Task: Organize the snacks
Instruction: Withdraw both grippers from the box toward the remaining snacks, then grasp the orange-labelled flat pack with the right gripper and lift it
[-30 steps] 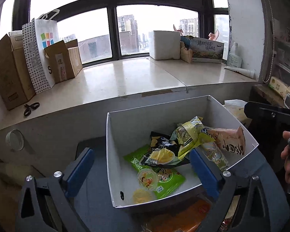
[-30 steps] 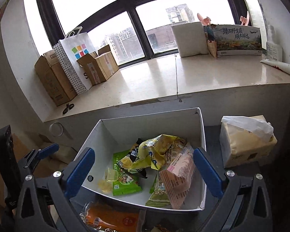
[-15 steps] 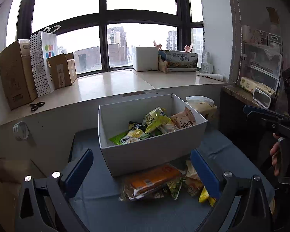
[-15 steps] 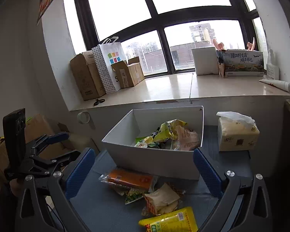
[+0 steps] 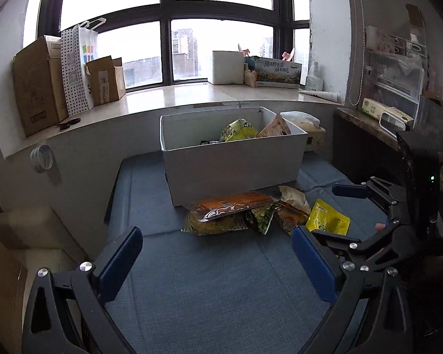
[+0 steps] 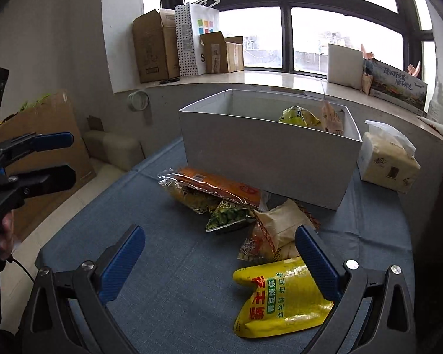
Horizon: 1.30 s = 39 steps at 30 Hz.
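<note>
Both grippers farther (fingers (image 6: 122,262) apart) from box (image 5: 233,165)

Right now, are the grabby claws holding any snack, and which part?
No. The left gripper and the right gripper both have their jaws wide open with nothing between them. The yellow packet just lies on the blue cloth.

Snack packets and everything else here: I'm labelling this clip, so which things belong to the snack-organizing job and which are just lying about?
Job:
white box
orange packet
green packet
beige packet
yellow packet

Lying about:
tissue pack
cardboard boxes
dotted bag
scissors
</note>
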{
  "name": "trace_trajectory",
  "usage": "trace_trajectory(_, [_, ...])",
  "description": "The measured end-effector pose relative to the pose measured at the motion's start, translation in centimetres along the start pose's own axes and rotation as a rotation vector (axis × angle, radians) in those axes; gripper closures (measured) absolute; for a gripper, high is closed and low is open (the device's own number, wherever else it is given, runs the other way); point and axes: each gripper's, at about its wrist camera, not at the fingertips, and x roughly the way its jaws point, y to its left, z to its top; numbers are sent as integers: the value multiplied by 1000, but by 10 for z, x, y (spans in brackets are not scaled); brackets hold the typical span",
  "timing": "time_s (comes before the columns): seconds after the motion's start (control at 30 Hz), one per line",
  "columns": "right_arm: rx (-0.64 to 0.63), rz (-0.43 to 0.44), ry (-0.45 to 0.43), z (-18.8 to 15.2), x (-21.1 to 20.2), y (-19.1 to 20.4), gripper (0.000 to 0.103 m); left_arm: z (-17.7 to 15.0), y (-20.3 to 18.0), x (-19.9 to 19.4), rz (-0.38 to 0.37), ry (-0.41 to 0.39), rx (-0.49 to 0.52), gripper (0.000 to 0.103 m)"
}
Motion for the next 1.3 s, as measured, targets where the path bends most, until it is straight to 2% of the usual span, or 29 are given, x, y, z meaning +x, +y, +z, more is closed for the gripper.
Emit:
trace_trajectory(0.3, [-178, -64, 114, 23, 66, 27, 0, -13, 31, -10, 21, 2, -85, 0])
trace_trajectory(0.63, [-365, -150, 152, 38, 121, 54, 0, -26, 57, -13, 47, 9, -142, 0])
trace_trajectory(0.93, [-407, -172, 201, 42, 150, 55, 2, -35, 63, -12, 40, 12, -152, 0])
trace_trajectory(1.03, [-374, -137, 216, 45, 152, 52, 9, -38, 64, -11, 47, 20, -154, 0])
trace_trajectory(1.07, [-367, -124, 215, 46, 151, 52, 15, -40, 64, -11, 47, 20, -157, 0])
trace_trajectory(1.1, [-361, -92, 221, 46, 150, 53, 27, -41, 63, -10, 40, 22, -158, 0])
trace_trajectory(1.13, [-352, -61, 232, 46, 150, 52, 30, -42, 63, -10, 35, 23, -159, 0])
trace_trajectory(1.17, [-349, -61, 226, 47, 148, 52, 34, -43, 63, -9, 33, 24, -159, 0])
trace_trajectory(1.2, [-349, -49, 220, 48, 145, 52, 44, -44, 62, -8, 36, 29, -158, 0])
trace_trajectory(1.3, [-339, -43, 181, 51, 133, 55, 65, -45, 61, -7, 36, 35, -157, 0])
